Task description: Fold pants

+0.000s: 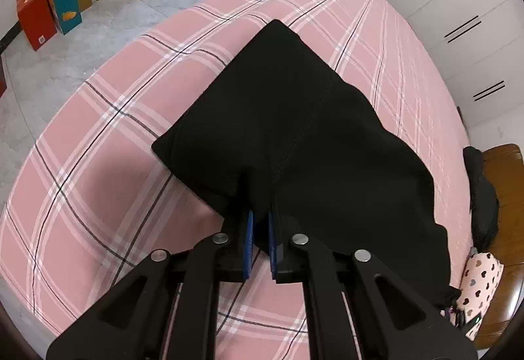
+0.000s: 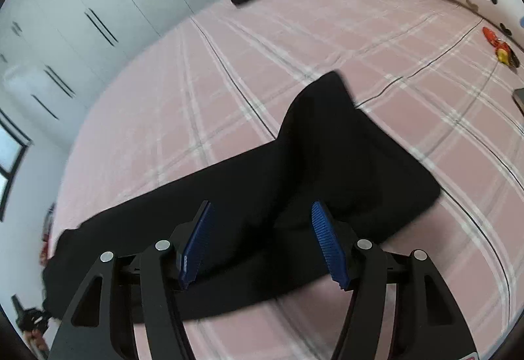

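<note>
A: So, where does it stand? The black pants (image 1: 294, 131) lie on the pink plaid bedsheet (image 1: 98, 196), spread across its middle, with one end running off toward the white wardrobe (image 2: 98, 0) side.

B: Right. The left gripper (image 1: 260, 219) is pinched tight on an edge of the fabric; you can see cloth tucked between the blue pads (image 1: 249, 229) and pulled up into a small peak there. The right gripper (image 2: 262, 235) hangs over the pants with its jaws standing well apart and nothing between them.

A: Then the step in hand, I'd judge, is getting a second hold before carrying the fold over?

B: That's my reading. The right one should come down on the matching edge, level with the left, and bite through all layers, not just the top one.

A: And the lift?

B: Both hands together, at the same height, so the cloth stays taut between them and doesn't sag or twist. Lay the edge down square on the far part, then let go.

A: Any risk?

B: This fabric looks soft and slack; a shallow pinch could slip, and a lopsided lift would leave a crooked crease.
</note>
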